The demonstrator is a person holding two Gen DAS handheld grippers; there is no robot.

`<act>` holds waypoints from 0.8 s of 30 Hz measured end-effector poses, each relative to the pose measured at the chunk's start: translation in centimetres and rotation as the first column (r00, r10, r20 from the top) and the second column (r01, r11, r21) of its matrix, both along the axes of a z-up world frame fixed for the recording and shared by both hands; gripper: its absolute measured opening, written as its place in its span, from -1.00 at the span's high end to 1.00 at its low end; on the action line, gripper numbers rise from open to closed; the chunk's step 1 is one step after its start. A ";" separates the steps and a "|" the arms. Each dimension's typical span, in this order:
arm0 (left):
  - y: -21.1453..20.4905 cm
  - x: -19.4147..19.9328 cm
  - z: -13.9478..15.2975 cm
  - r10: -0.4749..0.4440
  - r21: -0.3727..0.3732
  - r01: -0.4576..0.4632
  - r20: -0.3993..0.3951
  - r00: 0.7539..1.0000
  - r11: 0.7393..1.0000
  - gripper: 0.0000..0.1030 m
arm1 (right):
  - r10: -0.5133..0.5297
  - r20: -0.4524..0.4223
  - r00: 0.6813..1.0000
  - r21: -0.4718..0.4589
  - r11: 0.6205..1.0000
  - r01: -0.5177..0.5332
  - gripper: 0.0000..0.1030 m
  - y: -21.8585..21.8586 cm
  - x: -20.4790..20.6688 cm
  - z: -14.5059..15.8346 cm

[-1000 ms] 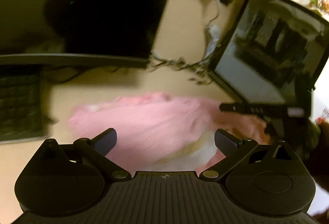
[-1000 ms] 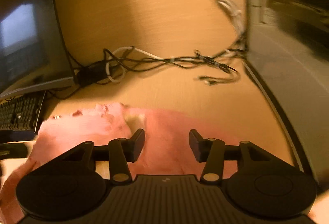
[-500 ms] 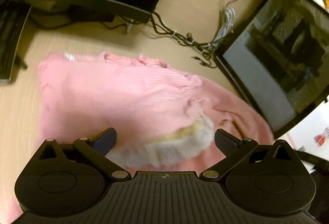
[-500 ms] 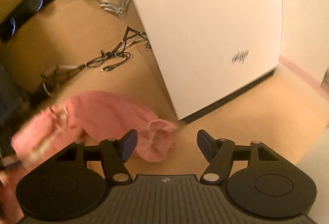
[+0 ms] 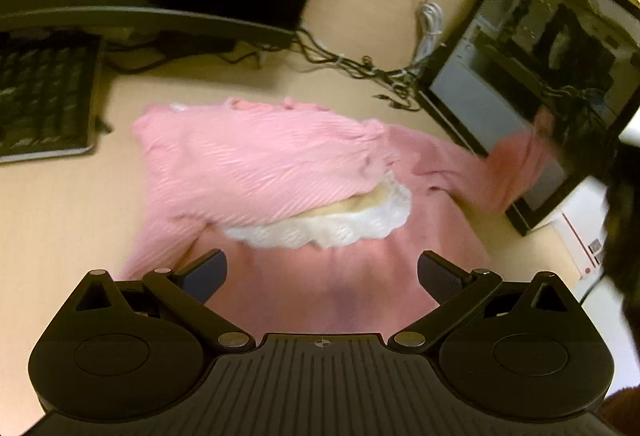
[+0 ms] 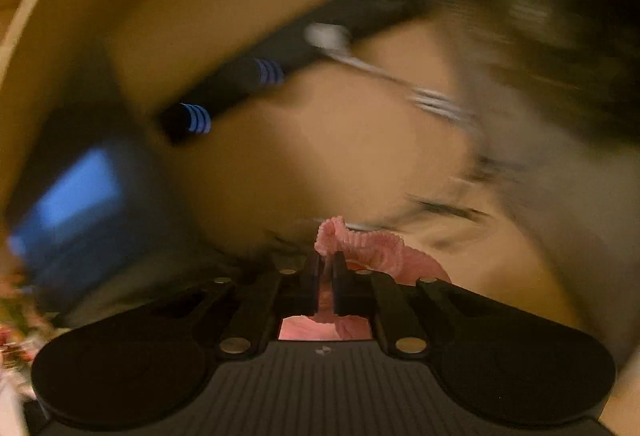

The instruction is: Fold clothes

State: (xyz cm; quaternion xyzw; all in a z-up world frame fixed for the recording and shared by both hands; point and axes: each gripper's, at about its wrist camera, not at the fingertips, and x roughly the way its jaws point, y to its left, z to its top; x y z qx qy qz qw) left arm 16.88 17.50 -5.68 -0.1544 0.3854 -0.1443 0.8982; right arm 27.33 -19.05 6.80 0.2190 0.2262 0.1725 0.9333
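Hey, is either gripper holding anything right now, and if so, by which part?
The right gripper is shut on the pink sweater, pinching its ruffled sleeve cuff. The left gripper is open, holding nothing.

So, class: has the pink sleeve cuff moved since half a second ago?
Yes. The right tool has shut on the pink sleeve cuff and lifted it off the desk, up against the monitor.

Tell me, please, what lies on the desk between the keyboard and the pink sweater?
Nothing: in the left wrist view, bare desk separates the keyboard from the pink sweater.
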 end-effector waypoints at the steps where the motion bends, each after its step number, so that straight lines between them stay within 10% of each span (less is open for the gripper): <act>1: 0.4 -0.3 -0.1 0.015 -0.010 -0.015 0.001 1.000 1.000 -1.00 | 0.052 0.009 0.999 0.011 0.999 -0.052 0.93 1.6 1.0 0.9; 14: 3.9 -3.7 -0.7 0.161 -0.079 -0.160 0.000 0.987 0.984 -1.00 | 0.500 -0.031 0.865 -0.030 0.865 -0.501 0.70 21.2 7.7 0.0; 18: 4.6 -3.9 -0.7 0.170 -0.082 -0.170 -0.006 0.985 0.982 -1.00 | 0.432 -0.013 0.902 -0.054 0.900 -0.432 0.03 18.9 7.1 -0.3; 24: 5.1 -2.5 -0.2 0.166 -0.099 -0.165 0.002 0.986 0.981 -1.00 | 0.225 -0.049 0.973 -0.173 0.958 -0.230 -0.30 12.8 2.6 -5.5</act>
